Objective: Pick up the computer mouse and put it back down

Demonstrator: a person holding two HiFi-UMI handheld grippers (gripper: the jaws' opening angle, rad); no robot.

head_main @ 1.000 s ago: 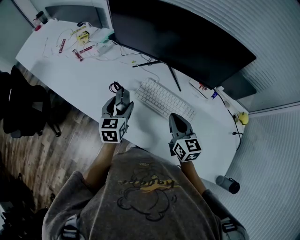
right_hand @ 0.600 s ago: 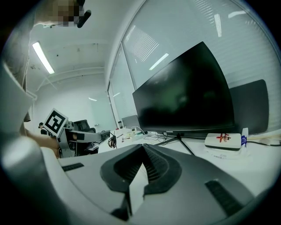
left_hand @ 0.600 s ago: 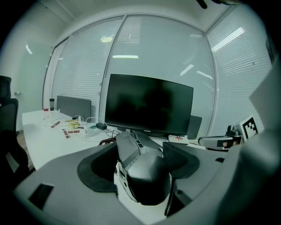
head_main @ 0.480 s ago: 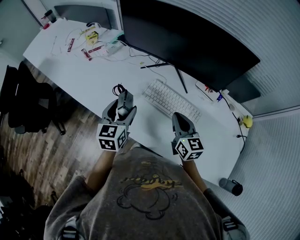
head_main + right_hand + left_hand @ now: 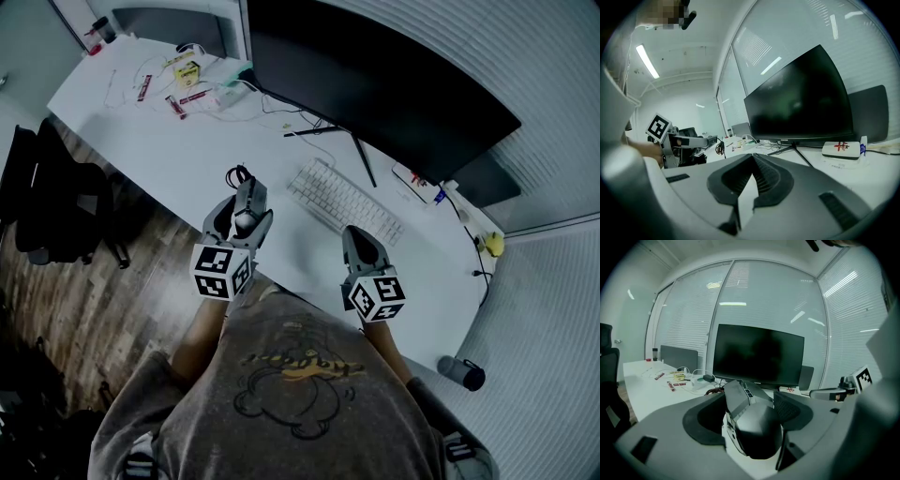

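Note:
A dark grey computer mouse [image 5: 247, 212] sits between the jaws of my left gripper [image 5: 245, 201], held a little above the white desk [image 5: 169, 141]. In the left gripper view the mouse [image 5: 753, 423] fills the gap and both pads press its sides, so my left gripper [image 5: 750, 397] is shut on it. Its coiled black cable [image 5: 234, 174] lies just beyond the fingertips. My right gripper [image 5: 357, 241] hovers near the desk's front edge, to the right, with its jaws shut [image 5: 752, 158] and nothing in them.
A white keyboard [image 5: 342, 200] lies between the grippers and the large dark monitor [image 5: 375, 80]. Cables, small packets and a box [image 5: 187, 75] clutter the far left of the desk. A black chair [image 5: 56, 206] stands at the left, and a dark bottle [image 5: 461, 372] at the right.
My left gripper has risen a little with the mouse in it. The right gripper has stayed put.

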